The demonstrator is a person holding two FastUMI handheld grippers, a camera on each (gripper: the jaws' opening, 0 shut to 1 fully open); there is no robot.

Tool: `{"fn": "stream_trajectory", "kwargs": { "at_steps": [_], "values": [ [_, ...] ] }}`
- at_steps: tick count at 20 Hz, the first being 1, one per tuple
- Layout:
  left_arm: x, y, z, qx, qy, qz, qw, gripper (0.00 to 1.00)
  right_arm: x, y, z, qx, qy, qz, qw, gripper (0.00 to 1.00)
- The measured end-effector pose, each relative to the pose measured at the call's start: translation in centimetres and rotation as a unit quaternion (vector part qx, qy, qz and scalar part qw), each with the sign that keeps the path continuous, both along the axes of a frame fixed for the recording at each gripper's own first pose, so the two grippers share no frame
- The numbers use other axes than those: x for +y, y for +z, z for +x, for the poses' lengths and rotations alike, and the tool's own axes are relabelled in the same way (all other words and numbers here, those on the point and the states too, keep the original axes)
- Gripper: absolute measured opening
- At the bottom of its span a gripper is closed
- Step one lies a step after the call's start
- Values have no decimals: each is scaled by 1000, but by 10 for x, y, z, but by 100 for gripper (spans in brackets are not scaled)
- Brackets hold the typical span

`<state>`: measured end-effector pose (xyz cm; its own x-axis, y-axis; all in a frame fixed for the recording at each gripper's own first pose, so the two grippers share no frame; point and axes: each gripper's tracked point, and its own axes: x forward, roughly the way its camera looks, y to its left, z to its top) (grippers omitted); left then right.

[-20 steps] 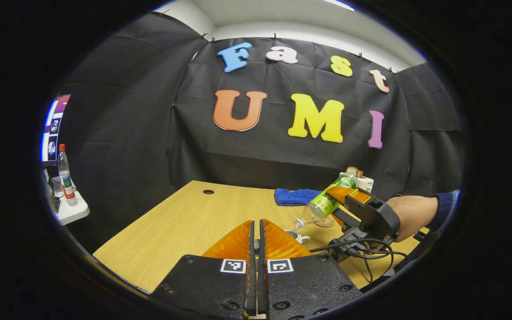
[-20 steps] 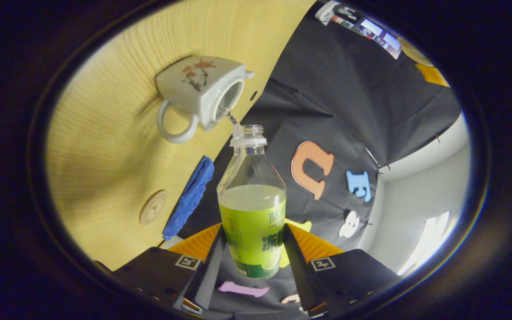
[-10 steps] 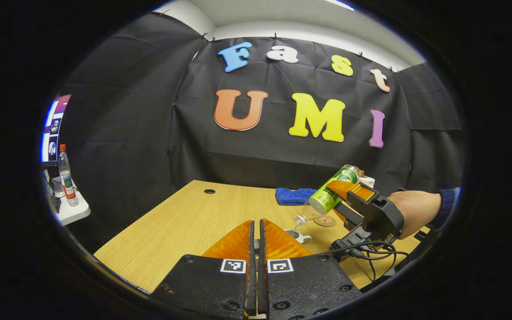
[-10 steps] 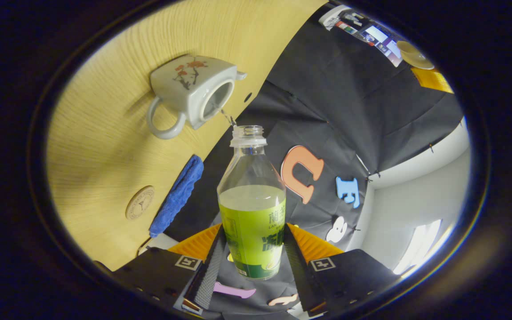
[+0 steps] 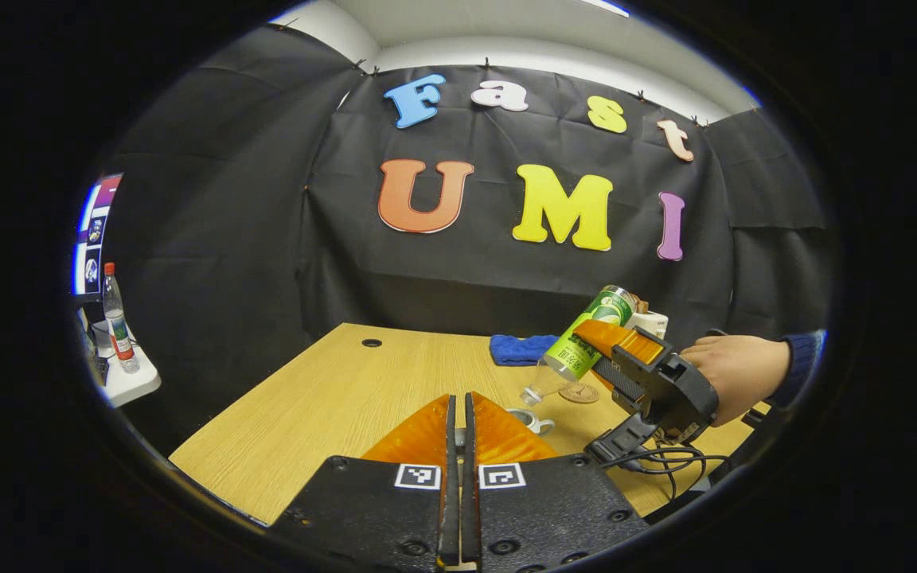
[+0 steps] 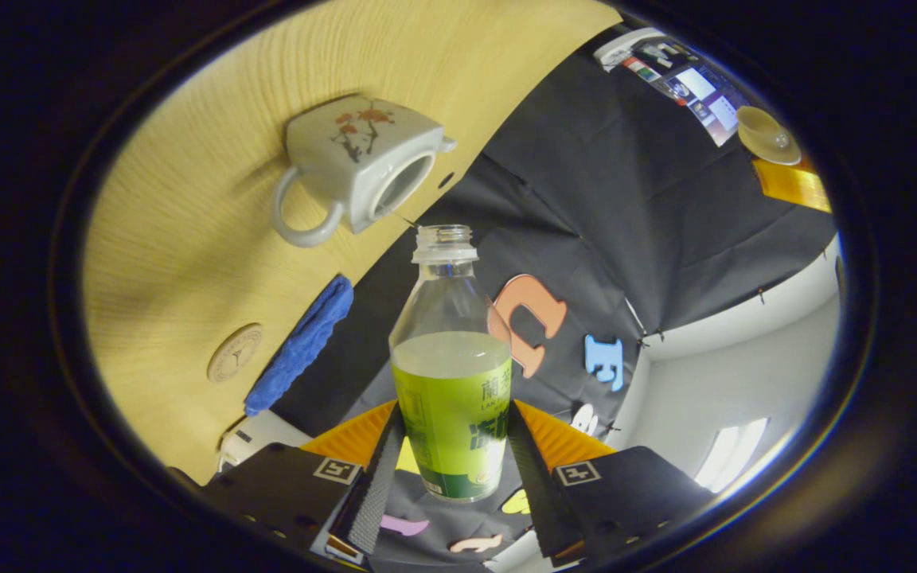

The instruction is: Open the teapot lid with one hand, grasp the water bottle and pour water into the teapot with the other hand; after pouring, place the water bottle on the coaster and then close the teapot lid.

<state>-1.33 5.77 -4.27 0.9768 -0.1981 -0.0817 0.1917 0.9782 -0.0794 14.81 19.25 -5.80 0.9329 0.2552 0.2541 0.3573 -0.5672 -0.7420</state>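
At the bottom of the right gripper view, the right gripper (image 6: pixel 452 446) is clamped on a water bottle (image 6: pixel 450 382), a finger pressing each side of its green label; the uncapped neck points toward the open mouth of a white teapot (image 6: pixel 355 171) in the upper left, on a wooden table (image 6: pixel 188 263). A round coaster (image 6: pixel 234 352) and a blue cloth (image 6: pixel 299 344) lie at left centre. In the left gripper view, the left gripper (image 5: pixel 460 430), bottom centre, has its fingers together, and what they hold cannot be made out. Right of centre, a hand (image 5: pixel 733 372) tilts the bottle neck-down over the teapot. A second bottle (image 5: pixel 118 320) stands on a white shelf (image 5: pixel 128 380) at far left.
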Motion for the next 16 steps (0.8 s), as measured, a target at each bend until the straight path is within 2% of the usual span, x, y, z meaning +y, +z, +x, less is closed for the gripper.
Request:
{"fn": "stream_trajectory", "kwargs": {
  "at_steps": [9, 16],
  "values": [
    [1, -4, 1, 8, 6, 10, 1000, 3, -1, -2, 1, -3, 12, 8, 1000, 74],
    [0, -2, 0, 7, 2, 14, 1000, 3, -10, -5, 2, 13, 22, 98, 995, 75]
  ]
}}
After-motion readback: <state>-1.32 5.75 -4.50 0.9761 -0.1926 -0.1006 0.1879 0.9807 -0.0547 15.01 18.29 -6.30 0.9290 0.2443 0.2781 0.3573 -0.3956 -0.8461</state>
